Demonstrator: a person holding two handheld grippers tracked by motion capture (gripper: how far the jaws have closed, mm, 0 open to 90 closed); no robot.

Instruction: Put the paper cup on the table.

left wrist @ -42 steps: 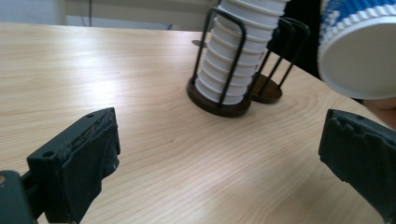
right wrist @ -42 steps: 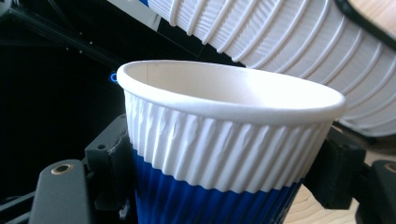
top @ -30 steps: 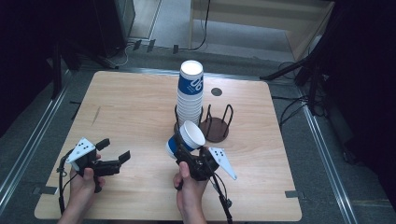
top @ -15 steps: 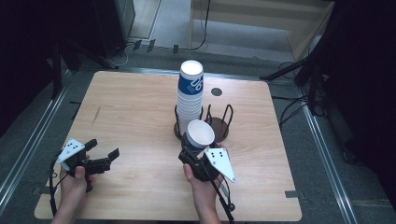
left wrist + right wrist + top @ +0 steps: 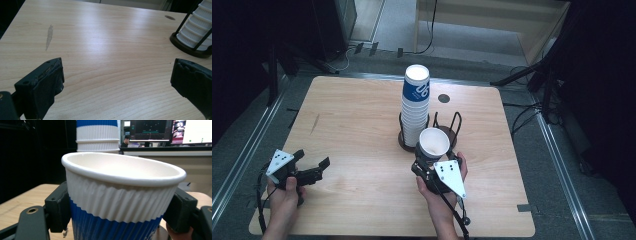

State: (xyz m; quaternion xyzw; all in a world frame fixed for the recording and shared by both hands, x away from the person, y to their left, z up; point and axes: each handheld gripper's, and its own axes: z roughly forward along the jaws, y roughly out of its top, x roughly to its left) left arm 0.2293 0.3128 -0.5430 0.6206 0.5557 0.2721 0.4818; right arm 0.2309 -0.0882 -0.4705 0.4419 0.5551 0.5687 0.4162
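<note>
Cup [image 5: 434, 144] sits low centre of the high view, upright, mouth up, gripped in your right claw [image 5: 428, 159] just in front of the black wire holder [image 5: 447, 131]. The right claw view has both black pads pressing the ribbed sides of the cup [image 5: 117, 202], white band above, blue below, so that claw is closed on it. The tall stack of cups [image 5: 415, 107] stands in the left bay of the holder, centre frame; the right bay looks empty. Your left claw [image 5: 312, 165] is at lower left of the high view, jaws spread wide, holding nothing; its own view has only bare worktop [image 5: 105, 50] between the pads, with the stack's base [image 5: 197, 32] at the upper right.

Step in hand, as I read it: one cup taken off and carried, about to be set somewhere, most likely the empty bay or the worktop [image 5: 362, 115]. Next move calls for you to keep the cup level, line its base over the spot, lower it, then ease the grip only once it rests. Watch the wire uprights, the rim could catch.

Against the earlier frames: the cup was tipped on its side, mouth toward the camera; now it is upright. Your left hand has slid toward the lower left corner and a bit lower.
</note>
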